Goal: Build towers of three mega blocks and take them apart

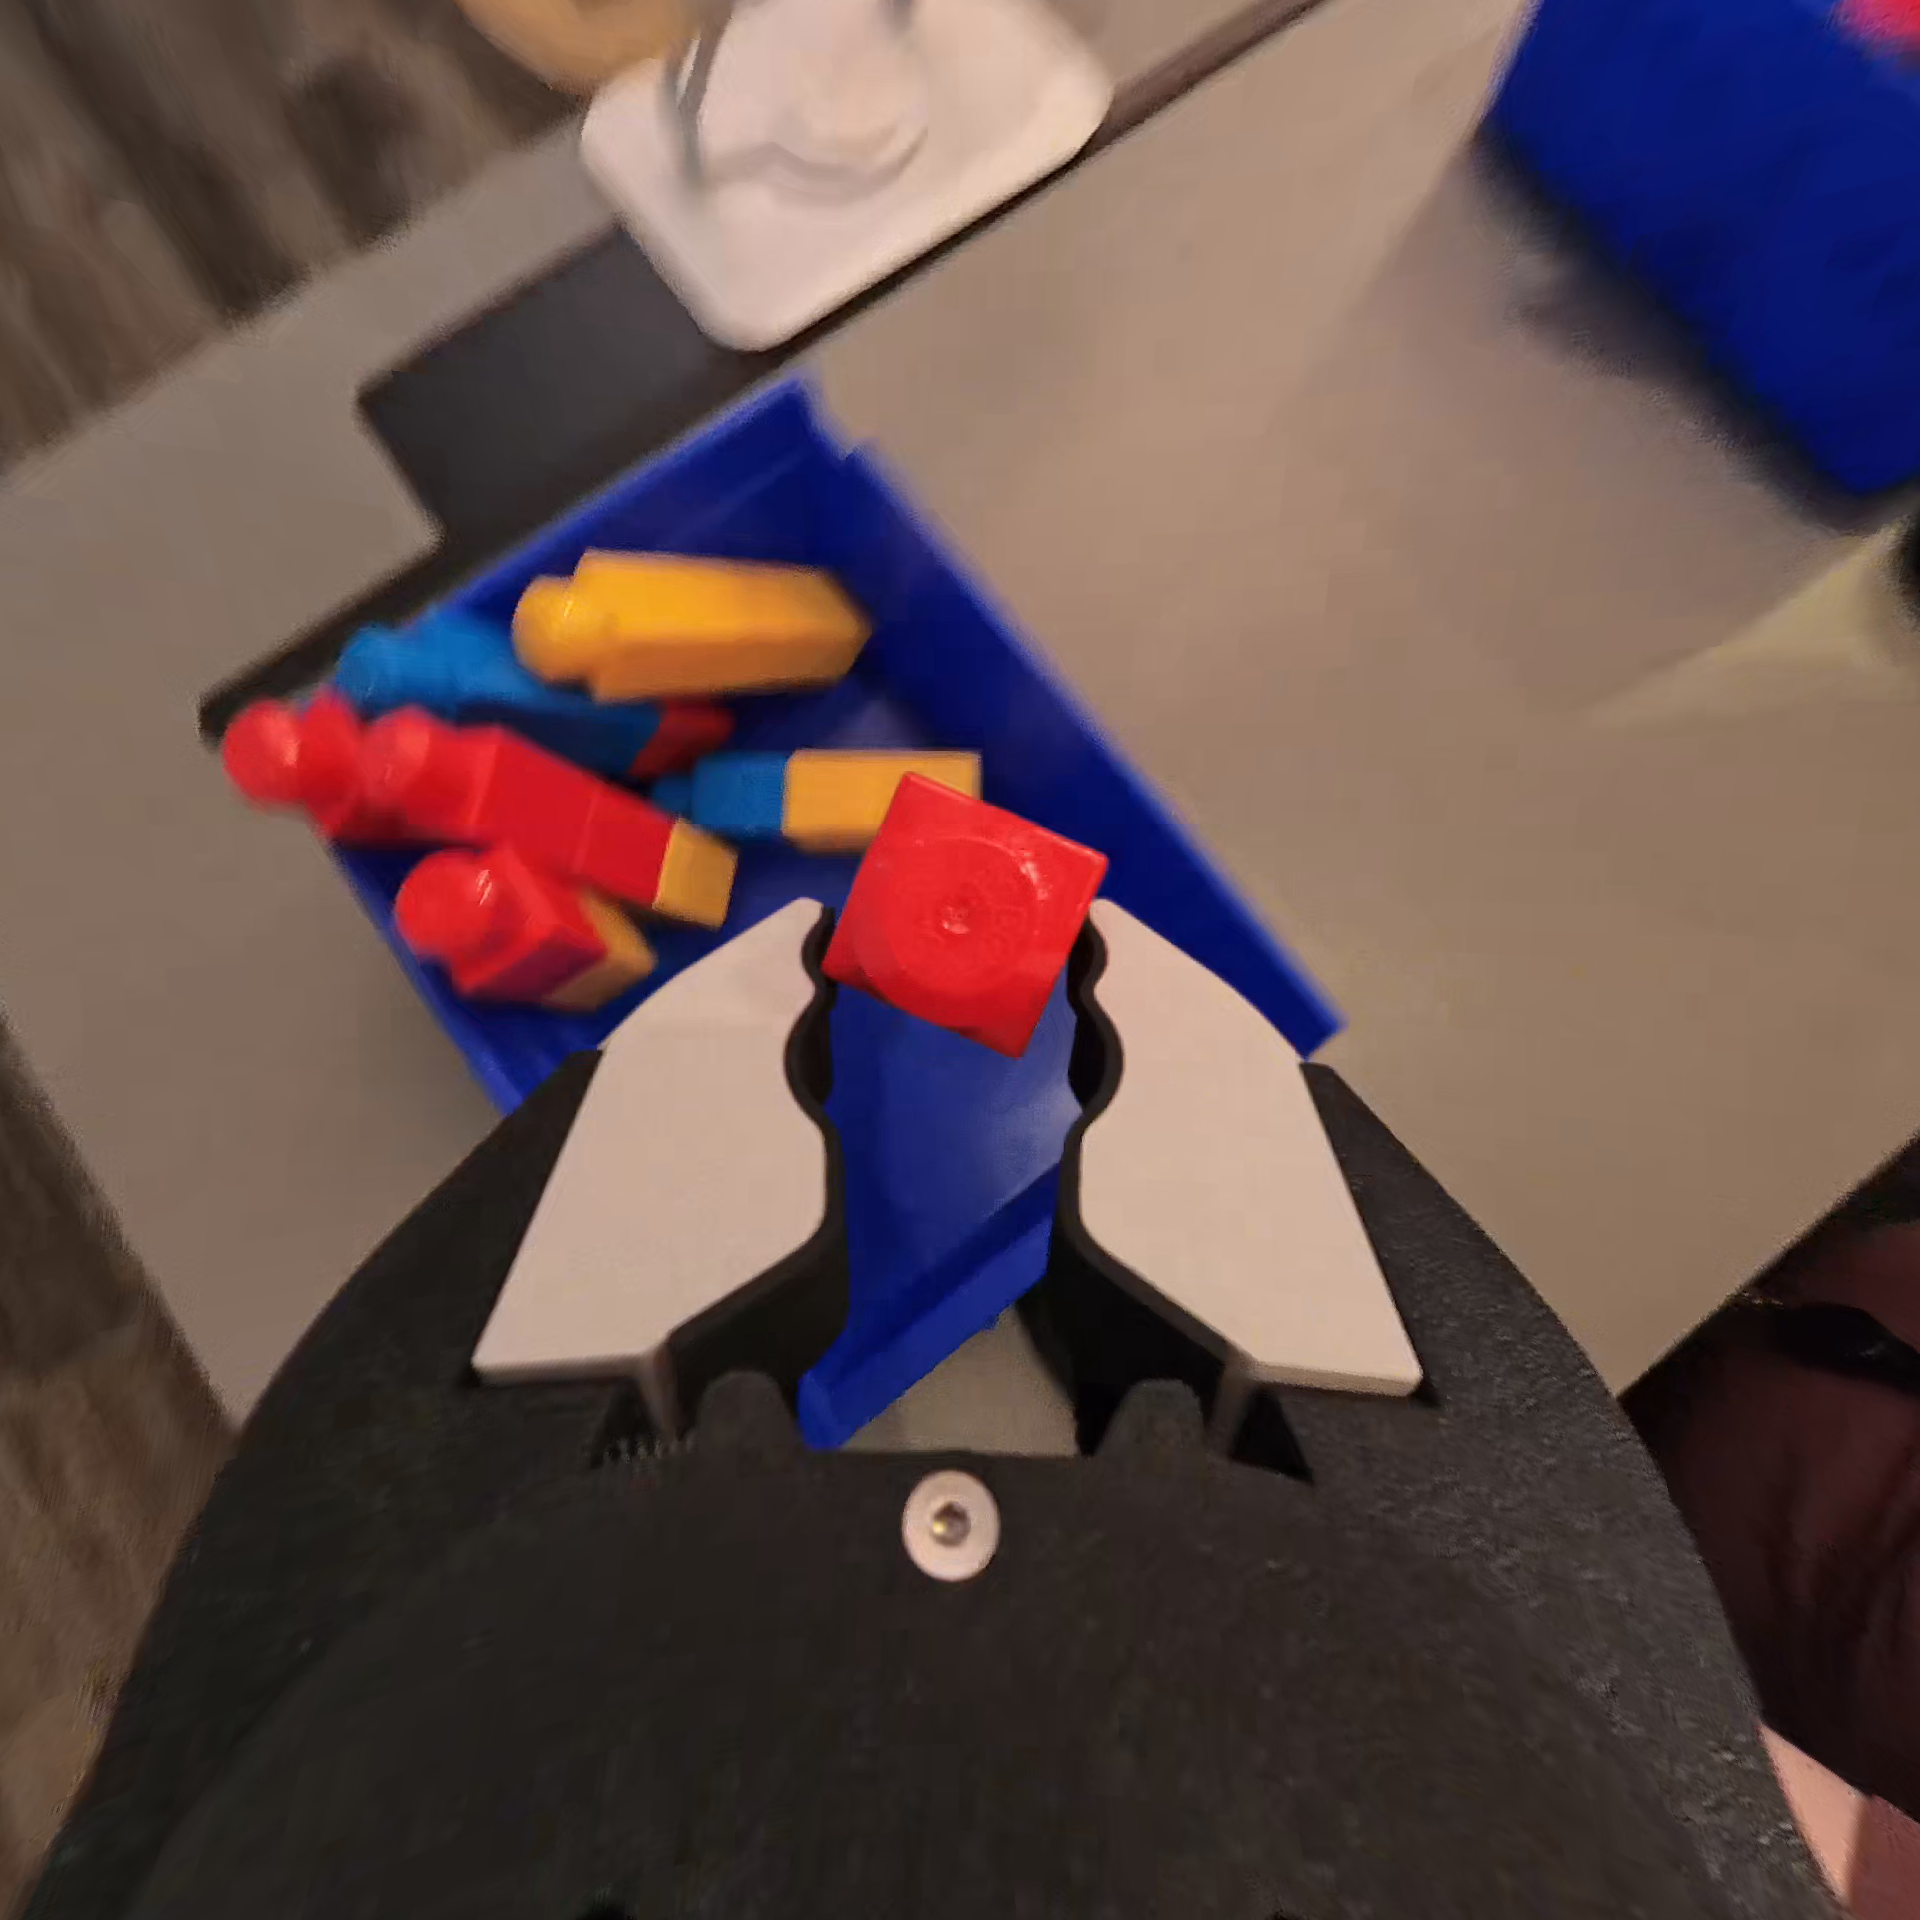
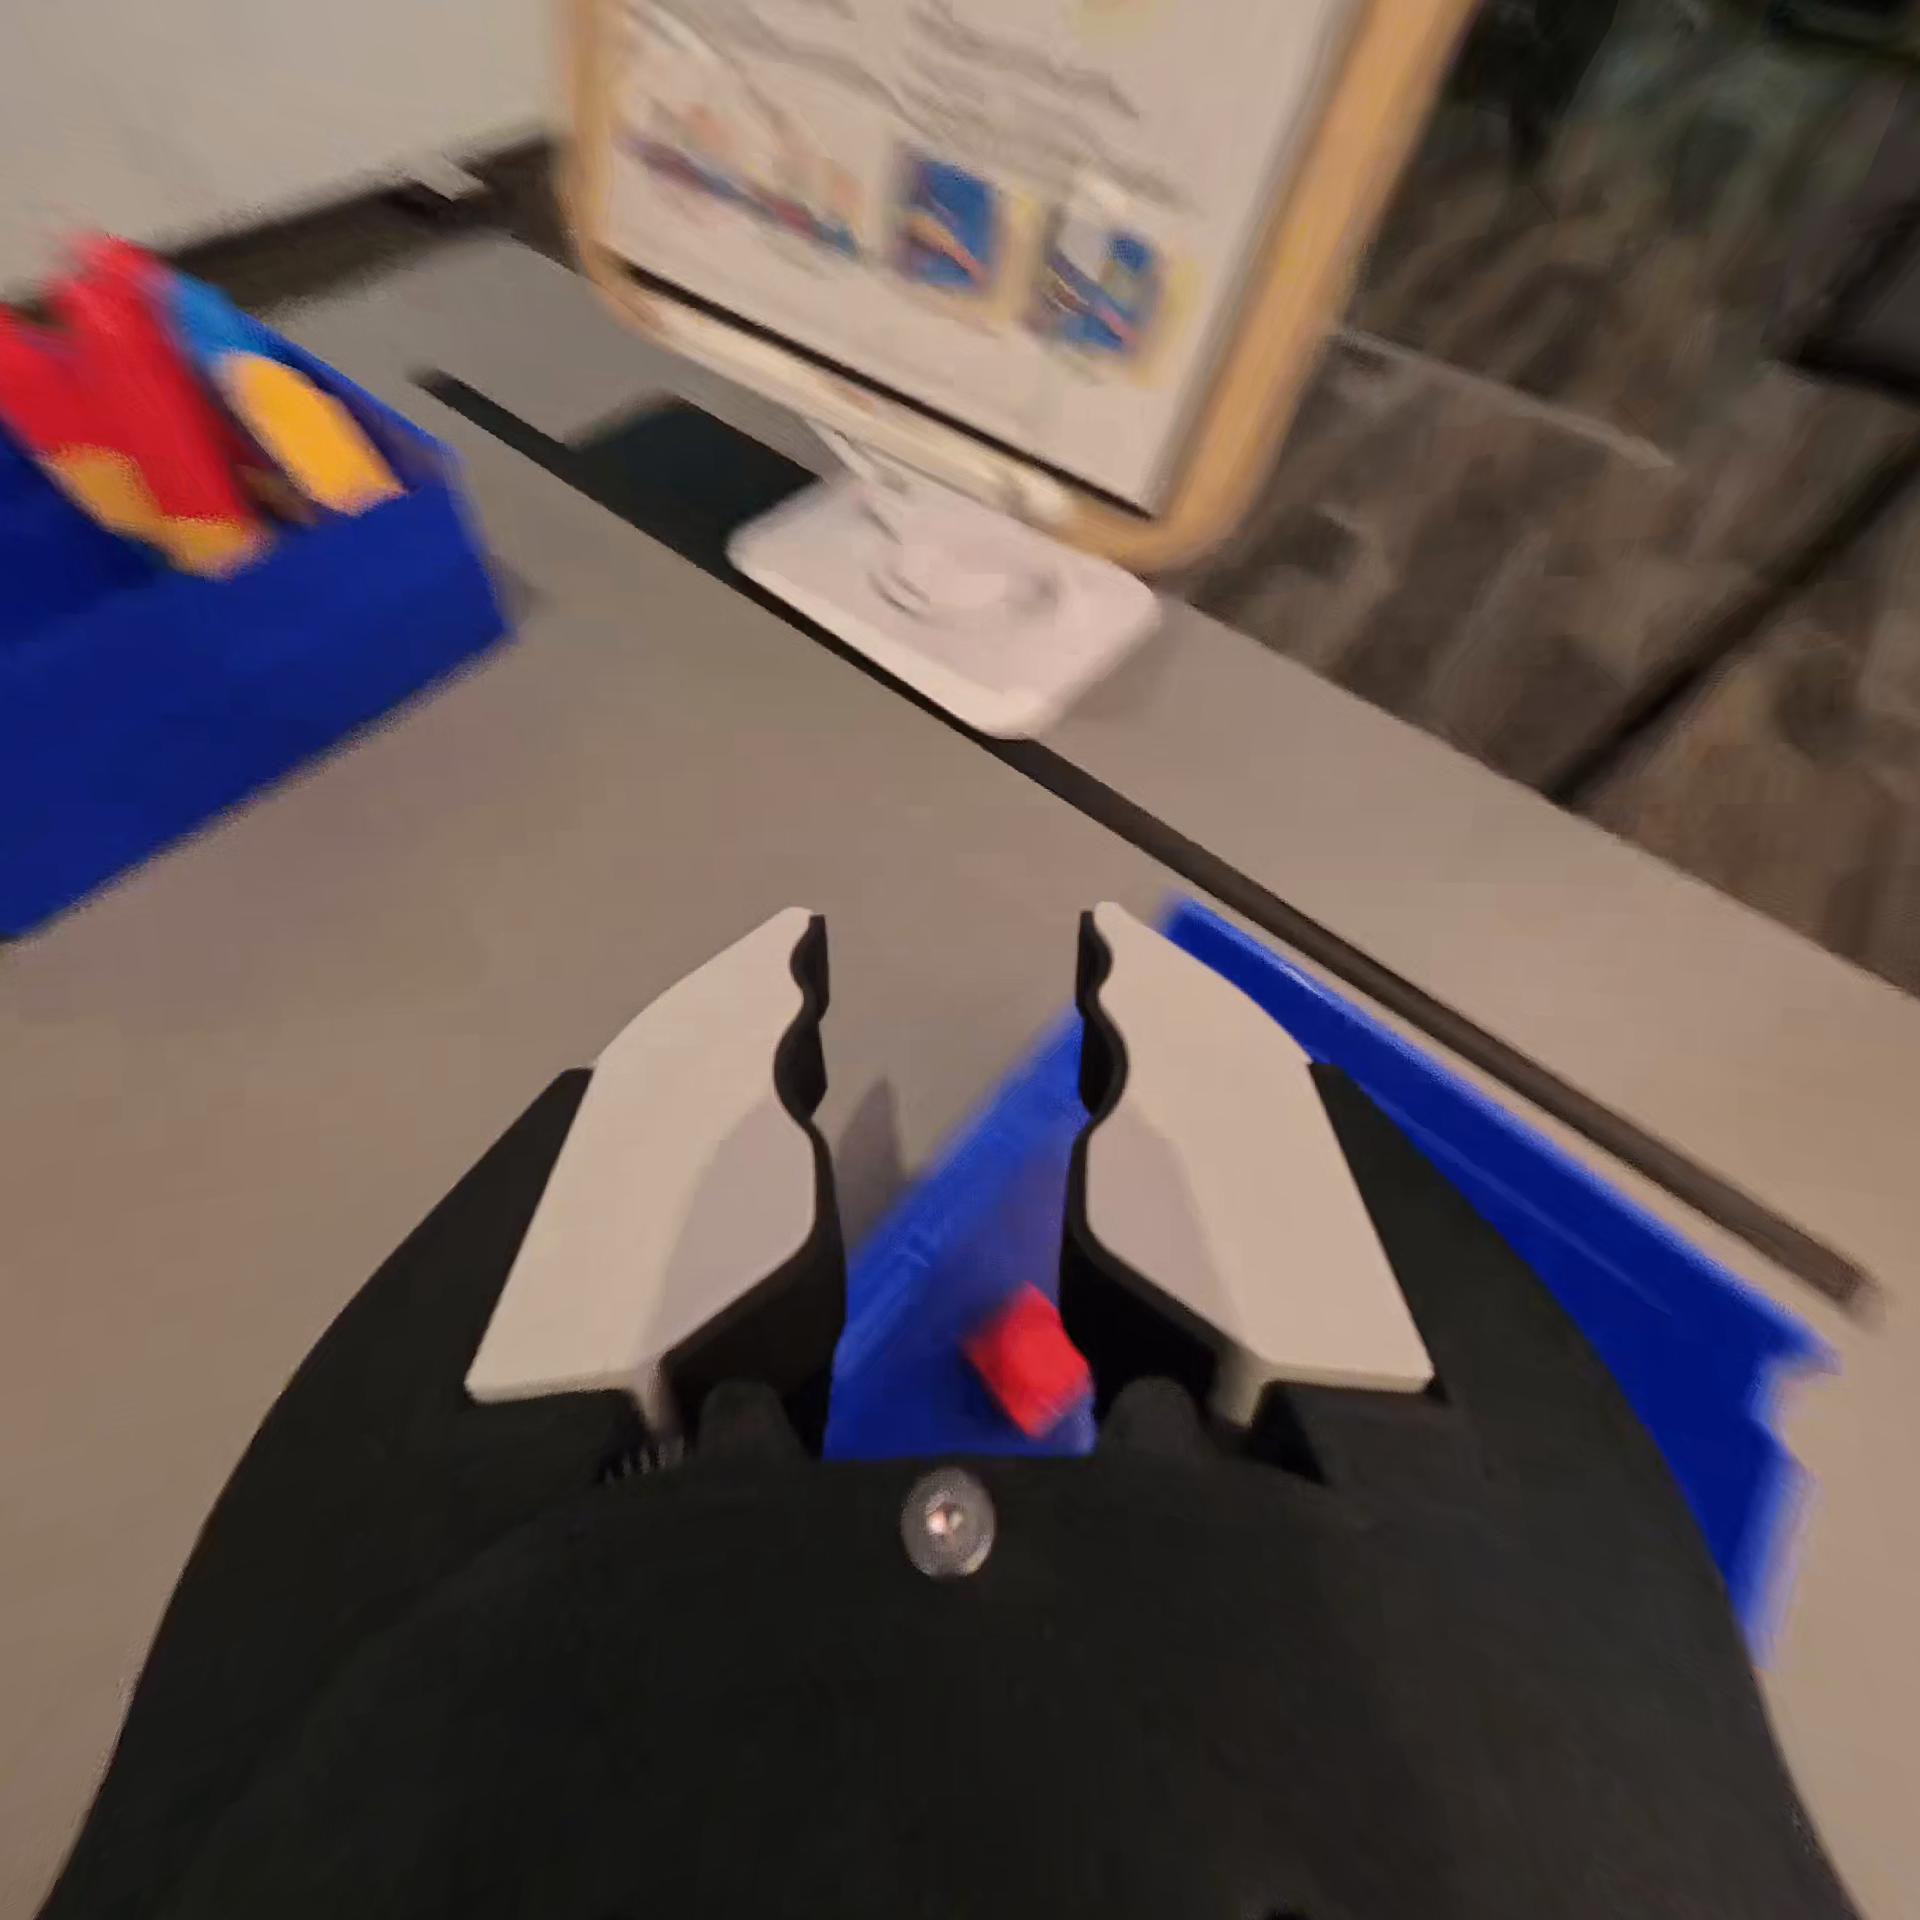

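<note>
Red block (image 1: 961, 914) gripped in left tool (image 1: 951, 914) over blue bin (image 1: 1122, 748) of mixed blocks (image 1: 582, 758) (right tool (image 2: 951, 930) open, bare).

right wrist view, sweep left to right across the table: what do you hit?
Blue bin of blocks → open right gripper, nothing between its fingertips → white stand base, farther back → second blue bin, which runs under the gripper and holds a red block.

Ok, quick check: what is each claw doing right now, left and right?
Left claw: closed on a red block, both fingertips against it, above the blue bin.
Right claw: open, nothing between its fingers.
</note>
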